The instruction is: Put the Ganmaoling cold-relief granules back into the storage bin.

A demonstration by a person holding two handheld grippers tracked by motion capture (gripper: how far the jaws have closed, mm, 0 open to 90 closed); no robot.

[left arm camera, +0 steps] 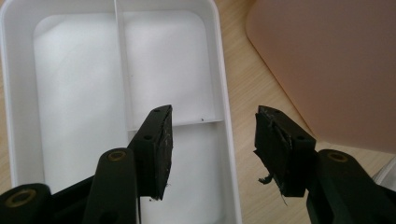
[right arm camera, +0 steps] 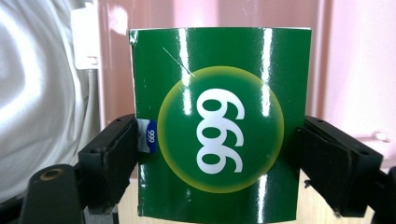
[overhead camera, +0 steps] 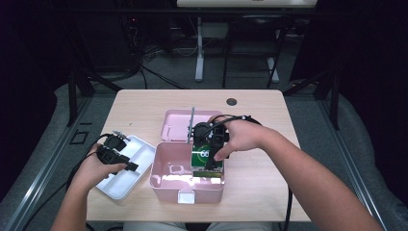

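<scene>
Right gripper [overhead camera: 210,159] is clamping a green 999 box [right arm camera: 219,126] over the pink bin [overhead camera: 166,180], not yet released; left gripper [left arm camera: 212,144] is hovering open over a white tray [left arm camera: 70,93].

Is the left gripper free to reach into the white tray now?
Probably yes: the left gripper hovers open just above the tray, whose compartments look bare, with nothing between.

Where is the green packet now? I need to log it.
In the high view the green packet sits right of centre, clamped in the right tongs over the pink box, at its right side.
</scene>
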